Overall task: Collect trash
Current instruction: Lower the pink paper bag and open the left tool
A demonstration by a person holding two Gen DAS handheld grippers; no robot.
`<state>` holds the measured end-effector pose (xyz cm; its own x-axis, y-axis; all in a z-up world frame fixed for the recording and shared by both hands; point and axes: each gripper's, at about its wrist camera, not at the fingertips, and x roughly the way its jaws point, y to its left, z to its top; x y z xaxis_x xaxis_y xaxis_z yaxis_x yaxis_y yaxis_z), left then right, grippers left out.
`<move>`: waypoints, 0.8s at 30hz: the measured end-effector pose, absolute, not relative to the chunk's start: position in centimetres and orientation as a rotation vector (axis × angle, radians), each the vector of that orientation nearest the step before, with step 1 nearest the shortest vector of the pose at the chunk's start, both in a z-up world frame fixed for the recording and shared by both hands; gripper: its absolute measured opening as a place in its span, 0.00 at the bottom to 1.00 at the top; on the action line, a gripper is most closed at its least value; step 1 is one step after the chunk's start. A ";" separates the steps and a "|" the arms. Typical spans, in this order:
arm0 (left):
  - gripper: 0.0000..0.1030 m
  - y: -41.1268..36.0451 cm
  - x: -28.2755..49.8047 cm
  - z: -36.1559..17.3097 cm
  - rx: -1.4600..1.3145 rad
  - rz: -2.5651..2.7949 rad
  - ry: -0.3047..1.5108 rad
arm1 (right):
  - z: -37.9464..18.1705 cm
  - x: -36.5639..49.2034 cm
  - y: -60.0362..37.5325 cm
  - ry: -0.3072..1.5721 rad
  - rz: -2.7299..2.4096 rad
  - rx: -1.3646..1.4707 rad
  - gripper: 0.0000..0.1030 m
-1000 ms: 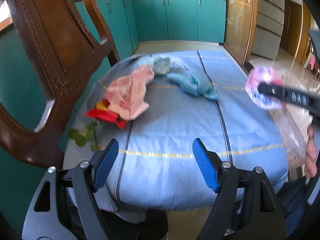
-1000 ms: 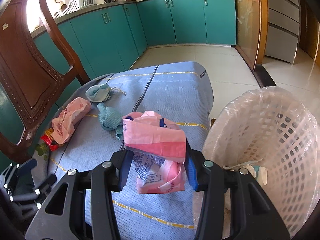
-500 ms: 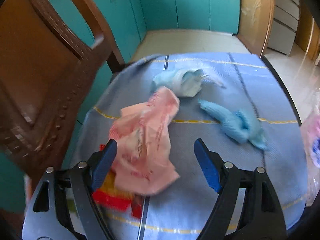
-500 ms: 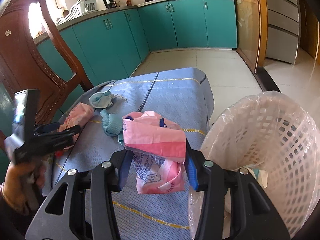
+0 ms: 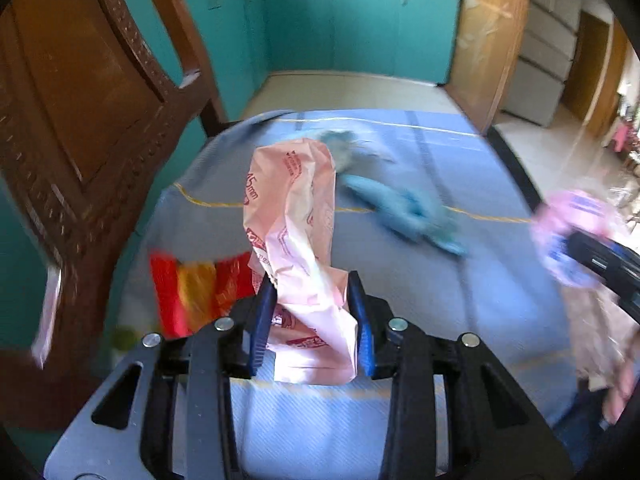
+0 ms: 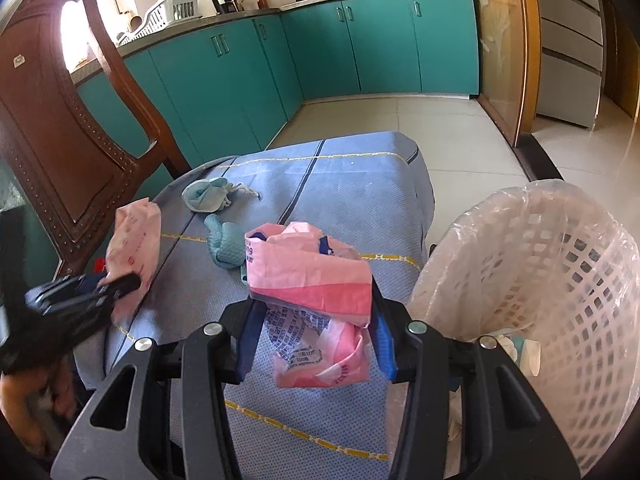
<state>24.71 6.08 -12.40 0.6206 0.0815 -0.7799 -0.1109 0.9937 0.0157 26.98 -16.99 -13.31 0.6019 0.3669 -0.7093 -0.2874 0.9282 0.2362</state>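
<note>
**Two wrappers gripped, more litter left on the cloth**

While the left gripper (image 5: 312, 320) is closing its jaws on the pale pink wrapper (image 5: 296, 240), the blue pads already pinch the wrapper's lower part and its printed upper length stands up above the blue tablecloth (image 5: 420, 300); the right gripper (image 6: 316, 332) holds a crumpled pink-and-blue packet (image 6: 308, 276) firmly between part-closed pads, just beside the lined white basket (image 6: 560, 272) at the tablecloth's right edge; neither piece is in the basket yet.

By my reading the job is roughly midway; something white and pale blue lies at the bottom of the basket, so some rubbish seems binned; on the tablecloth a crumpled teal piece (image 6: 224, 244) lies near the middle, a pale blue face mask (image 6: 208, 196) lies beyond it toward the far edge, and a red-and-yellow wrapper (image 5: 196, 288) sits at the left edge, next to the wooden chair (image 5: 80, 140); these three are untouched and remain to be collected, after both held pieces are dropped.
</note>
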 end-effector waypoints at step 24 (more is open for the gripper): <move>0.51 3.1 21.2 -14.0 -0.130 -0.013 0.954 | -13.7 26.7 -16.0 0.865 0.401 0.082 0.46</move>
<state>21.22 3.06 -14.01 0.5786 -0.0681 -0.8128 -0.0467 0.9921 -0.1164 26.68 -16.00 -13.66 0.5789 0.3755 -0.7238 -0.3099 0.9224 0.2306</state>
